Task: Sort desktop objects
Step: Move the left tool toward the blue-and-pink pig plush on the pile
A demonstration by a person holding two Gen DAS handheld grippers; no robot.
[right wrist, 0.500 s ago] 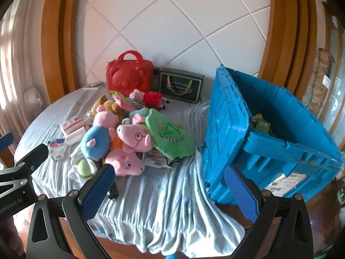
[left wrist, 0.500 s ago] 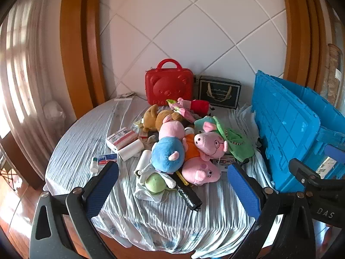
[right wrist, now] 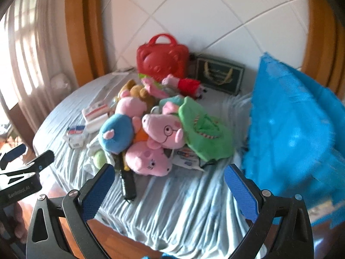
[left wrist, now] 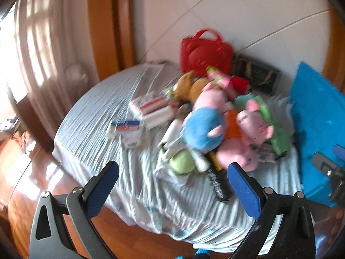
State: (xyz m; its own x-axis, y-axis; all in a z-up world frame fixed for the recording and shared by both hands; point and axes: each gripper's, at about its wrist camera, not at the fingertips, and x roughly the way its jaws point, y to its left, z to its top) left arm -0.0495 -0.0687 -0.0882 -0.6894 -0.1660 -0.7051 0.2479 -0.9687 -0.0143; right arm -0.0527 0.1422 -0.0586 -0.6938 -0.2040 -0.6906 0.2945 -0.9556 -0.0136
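Both grippers are hanging short of the near edge of the table, and neither one is carrying anything: the left gripper is showing its blue pads spread wide with only striped cloth between them, and the right gripper is gaping just as wide over the same cloth. The heap of plush toys is sitting ahead of both, in the middle of the table, with the blue storage bin standing at the table's right side. In the left wrist view the heap is lying ahead and off to the right of the pads; in the right wrist view it is sitting almost dead ahead, just left of centre, so the right gripper is looking like the nearer and better lined-up one for the plush. Closest to it is the pink pig plush at the front of the pile, and beside that a black stick-like object is lying with its long axis pointing roughly towards the right gripper. The small boxes on the left of the heap are falling more naturally to the left gripper. The picture is blurring, so finer detail is not readable.
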